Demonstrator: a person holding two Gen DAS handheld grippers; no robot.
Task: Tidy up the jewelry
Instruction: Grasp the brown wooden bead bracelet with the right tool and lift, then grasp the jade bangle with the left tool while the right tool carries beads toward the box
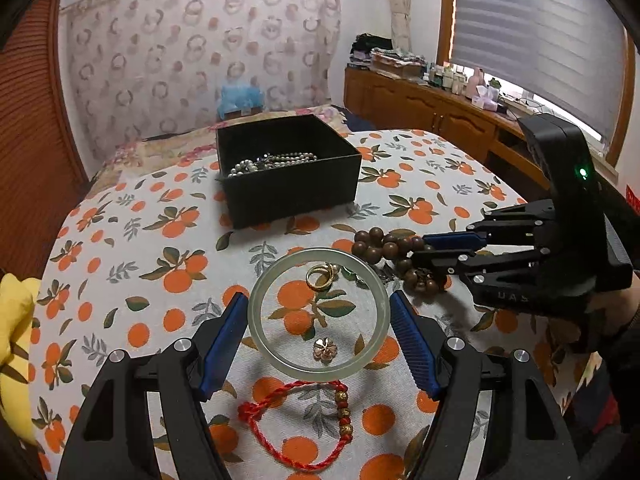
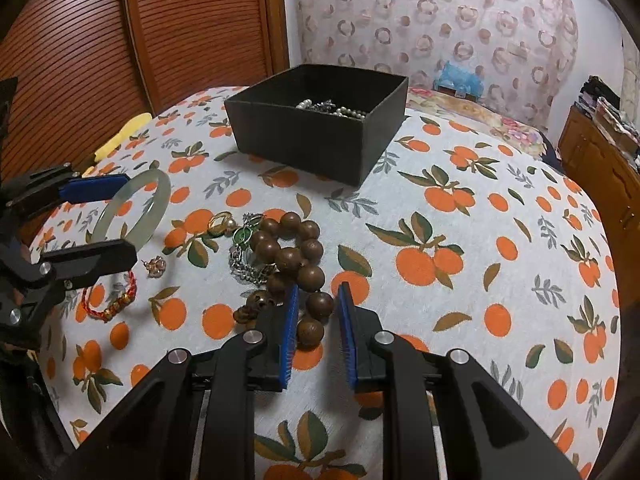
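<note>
Gripping a pale green translucent jade bangle [image 1: 319,314] across its width, the left tool [image 1: 319,344] holds it lifted off the orange-print cloth on the surface [image 1: 132,248], its blue pads [image 1: 224,344] pressed to the ring's two outer sides so the smooth hoop cannot roll free. An open black square box [image 1: 288,168], already holding a silver bead chain [image 1: 272,162], sits well beyond the tool, likely the bangle's destination. Under the bangle lie gold rings [image 1: 322,276], a small flower-shaped charm [image 1: 325,350] and a red braided cord bracelet with gold beads [image 1: 300,424]. The right tool [image 2: 318,320] is narrow, its jaws straddling one bead of a brown wooden bead bracelet [image 2: 294,258]; whether they actually pinch it is hard to tell. Beside the beads lies a tangled silver chain [image 2: 246,268].
</note>
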